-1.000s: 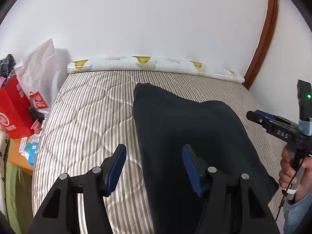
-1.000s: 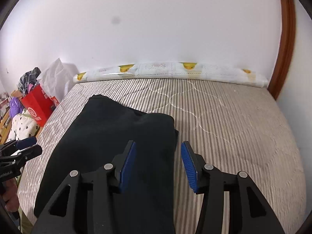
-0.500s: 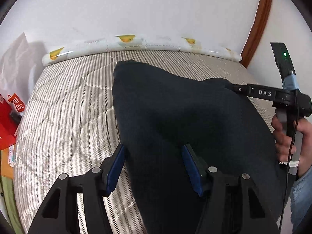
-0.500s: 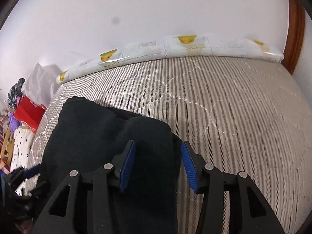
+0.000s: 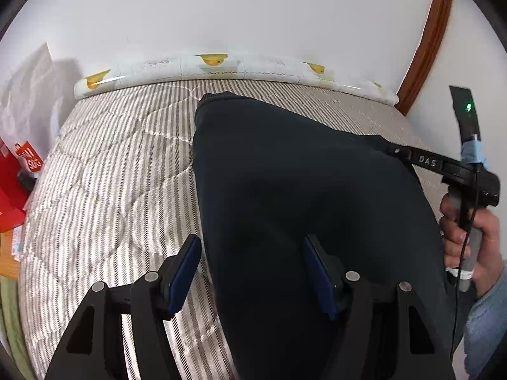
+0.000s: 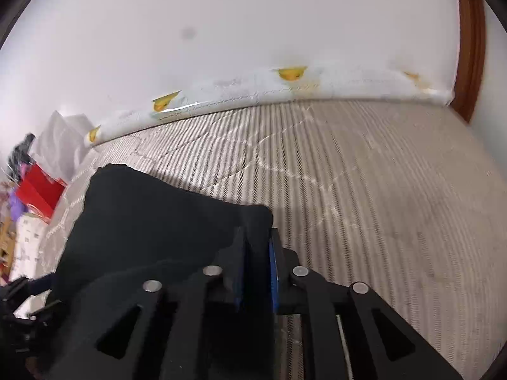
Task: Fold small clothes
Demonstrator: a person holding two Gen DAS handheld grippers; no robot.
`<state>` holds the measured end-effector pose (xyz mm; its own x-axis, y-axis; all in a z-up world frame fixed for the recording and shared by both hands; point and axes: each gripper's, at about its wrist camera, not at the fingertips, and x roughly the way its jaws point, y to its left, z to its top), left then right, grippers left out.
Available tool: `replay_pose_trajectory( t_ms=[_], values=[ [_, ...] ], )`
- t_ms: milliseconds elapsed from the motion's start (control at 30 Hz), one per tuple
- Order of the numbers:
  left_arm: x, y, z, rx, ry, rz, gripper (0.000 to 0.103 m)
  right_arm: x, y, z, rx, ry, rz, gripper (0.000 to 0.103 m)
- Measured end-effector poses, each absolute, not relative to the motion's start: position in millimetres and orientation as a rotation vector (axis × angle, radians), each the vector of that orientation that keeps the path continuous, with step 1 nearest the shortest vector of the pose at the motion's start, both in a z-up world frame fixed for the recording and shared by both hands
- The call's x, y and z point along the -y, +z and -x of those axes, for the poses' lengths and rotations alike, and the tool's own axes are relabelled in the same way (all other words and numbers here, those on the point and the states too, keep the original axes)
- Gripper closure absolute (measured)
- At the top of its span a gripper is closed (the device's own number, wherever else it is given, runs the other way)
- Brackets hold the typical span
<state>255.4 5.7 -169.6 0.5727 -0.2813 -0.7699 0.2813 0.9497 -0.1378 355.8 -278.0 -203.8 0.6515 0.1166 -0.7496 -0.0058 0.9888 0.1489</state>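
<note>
Both grippers have come down toward the striped mattress (image 5: pixel 104 190) since a second ago, so the dark garment (image 5: pixel 301 190) now fills far more of each view and the wall takes up less. Since then the right gripper (image 6: pixel 257 266) has gone from straddling the garment's right edge with a clear gap to pinching it: its jaws are closing, with a ridge of dark cloth standing up between the blue pads (image 6: pixel 273 272), which press on it. The left gripper (image 5: pixel 253 272) has widened a little and its jaws are opening; they stand apart over the garment's left edge, one finger over the mattress, the other over the cloth, nothing gripped.

The garment lies flat on the mattress, its long axis running from the near edge away toward the duck-printed bolster (image 5: pixel 221 69) at the wall, its far end narrower and angled leftward.

Its near end is cut off by the gripper bodies in both views. In the left wrist view, the person's right hand (image 5: pixel 469 240) shows at the frame edge, and the clutter around the red bag (image 5: pixel 12 190) beside the bed is too blurred to identify.
</note>
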Motion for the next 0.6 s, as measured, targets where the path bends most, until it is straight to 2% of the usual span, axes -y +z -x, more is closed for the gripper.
replay_pose_trajectory(
  t_ms=[33,267,600],
  values=[
    [-5.7,-167.8,-252.1,-0.899,-0.327,-0.004,0.038,278.1,-199.0,-352.5,-0.858,0.053,-0.122,0.073],
    [-8.8,-160.2,-224.8,-0.885,-0.325,-0.010,0.040,279.6,-177.7,-297.0,-0.875,0.139,-0.112,0.069],
    [-18.7,-156.5,-177.1,-0.880,-0.291,0.009,0.040,265.9,-202.0,-219.1,-0.912,0.111,0.027,0.069]
  ],
)
